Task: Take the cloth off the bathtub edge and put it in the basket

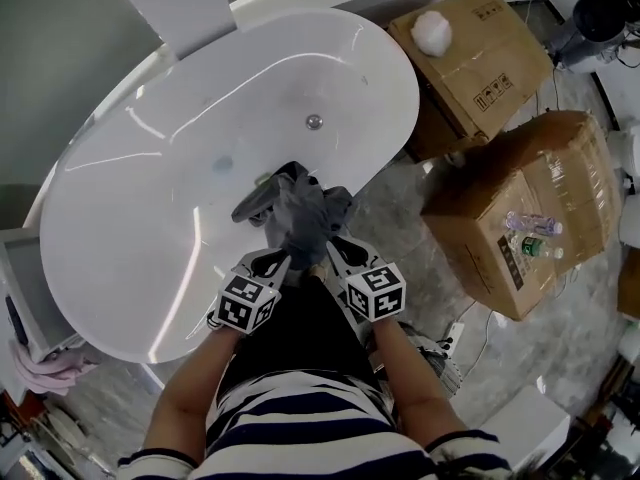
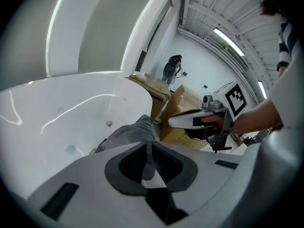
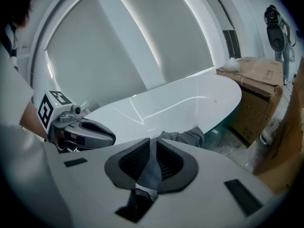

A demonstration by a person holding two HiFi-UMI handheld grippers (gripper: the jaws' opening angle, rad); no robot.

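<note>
At the bathtub (image 1: 130, 198) edge, left claw (image 1: 275, 261) and right claw (image 1: 337, 252) each pinch the grey cloth (image 1: 302, 213), apparently the lifting step; next it must travel to the basket, unseen here.

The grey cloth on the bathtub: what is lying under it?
Under the grey cloth only the white bathtub rim shows; the cloth drapes across it, one end hanging inside. The stretch of rim beneath the cloth is covered, so anything there cannot be seen.
</note>
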